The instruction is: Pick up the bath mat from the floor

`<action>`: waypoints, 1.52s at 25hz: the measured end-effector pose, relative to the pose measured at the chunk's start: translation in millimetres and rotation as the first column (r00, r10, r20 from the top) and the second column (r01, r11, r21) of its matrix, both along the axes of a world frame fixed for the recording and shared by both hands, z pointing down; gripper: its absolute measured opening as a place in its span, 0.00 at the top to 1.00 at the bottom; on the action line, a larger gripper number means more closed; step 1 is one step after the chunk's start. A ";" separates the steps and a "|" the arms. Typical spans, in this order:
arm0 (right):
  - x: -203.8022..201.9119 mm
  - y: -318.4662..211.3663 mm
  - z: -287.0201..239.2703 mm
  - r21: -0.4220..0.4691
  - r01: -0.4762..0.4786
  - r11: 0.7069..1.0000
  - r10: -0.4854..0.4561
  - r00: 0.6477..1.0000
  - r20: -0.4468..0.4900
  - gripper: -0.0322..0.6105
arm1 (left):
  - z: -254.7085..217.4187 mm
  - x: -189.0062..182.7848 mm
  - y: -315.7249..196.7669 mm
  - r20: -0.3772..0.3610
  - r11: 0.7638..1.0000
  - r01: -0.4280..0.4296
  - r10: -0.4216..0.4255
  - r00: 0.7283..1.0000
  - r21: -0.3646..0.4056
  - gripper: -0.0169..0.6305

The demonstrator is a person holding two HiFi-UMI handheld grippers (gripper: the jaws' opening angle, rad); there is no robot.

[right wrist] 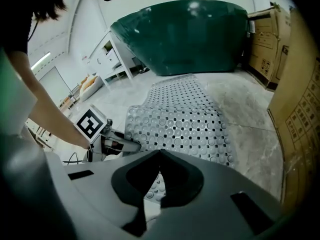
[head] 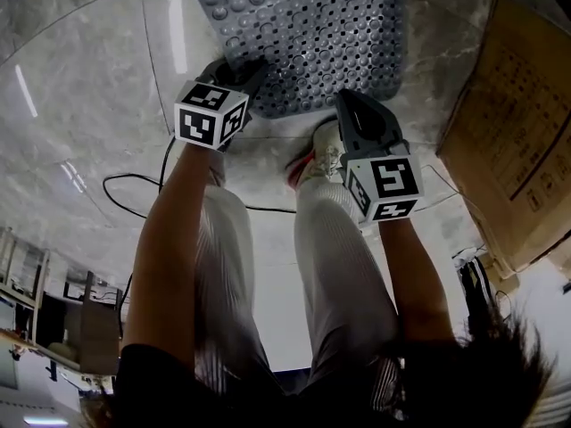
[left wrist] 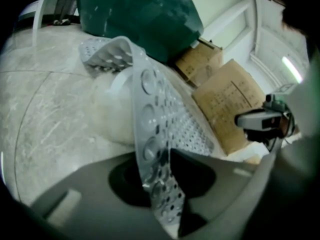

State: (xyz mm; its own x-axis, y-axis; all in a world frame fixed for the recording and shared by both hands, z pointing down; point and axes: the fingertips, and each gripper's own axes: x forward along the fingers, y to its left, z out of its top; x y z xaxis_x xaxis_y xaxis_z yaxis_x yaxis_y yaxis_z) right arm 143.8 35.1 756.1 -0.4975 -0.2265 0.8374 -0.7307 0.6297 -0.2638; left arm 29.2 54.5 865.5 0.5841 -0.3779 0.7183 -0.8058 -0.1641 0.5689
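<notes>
I looked down on a pale grey marbled tile floor (head: 80,96). On it lay a grey perforated rubber bath mat (head: 312,25), its near left corner raised off the tiles. A brown cardboard box (head: 517,123) sat to its right, a thin black cable (head: 120,176) trailed nearer me, and a dark green tub (right wrist: 185,34) stood at the mat's far end.

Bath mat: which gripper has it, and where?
The left gripper pinches the bath mat at its near-left edge, which is curled up. The right gripper has its tips together at the near edge; grip unclear.

Head view overhead, others low, sharing mat (head: 303,34)
</notes>
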 end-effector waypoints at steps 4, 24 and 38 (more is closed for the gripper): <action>7.4 3.2 -4.7 0.005 -0.027 1.000 0.027 1.000 0.005 0.95 | -3.2 7.8 1.2 -0.027 1.000 -0.012 0.012 1.000 -0.012 0.87; 14.6 -16.6 -109.1 0.053 -0.143 0.988 0.142 0.990 0.020 0.95 | -132.2 38.9 -33.3 -0.028 0.986 -0.159 0.161 0.987 0.053 0.93; -9.2 -41.3 -195.9 0.084 -0.186 0.979 0.184 0.982 0.039 0.95 | -246.3 10.6 -102.8 0.127 0.941 -0.236 0.210 0.969 0.244 0.95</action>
State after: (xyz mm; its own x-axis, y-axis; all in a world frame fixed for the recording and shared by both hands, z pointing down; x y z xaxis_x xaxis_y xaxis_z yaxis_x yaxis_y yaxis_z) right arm 134.6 -6.3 560.2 -0.4656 -0.3881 0.7954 -0.8291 0.5057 -0.2385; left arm 39.8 -48.3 619.2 0.6063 -0.4243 0.6726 -0.7813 -0.4756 0.4042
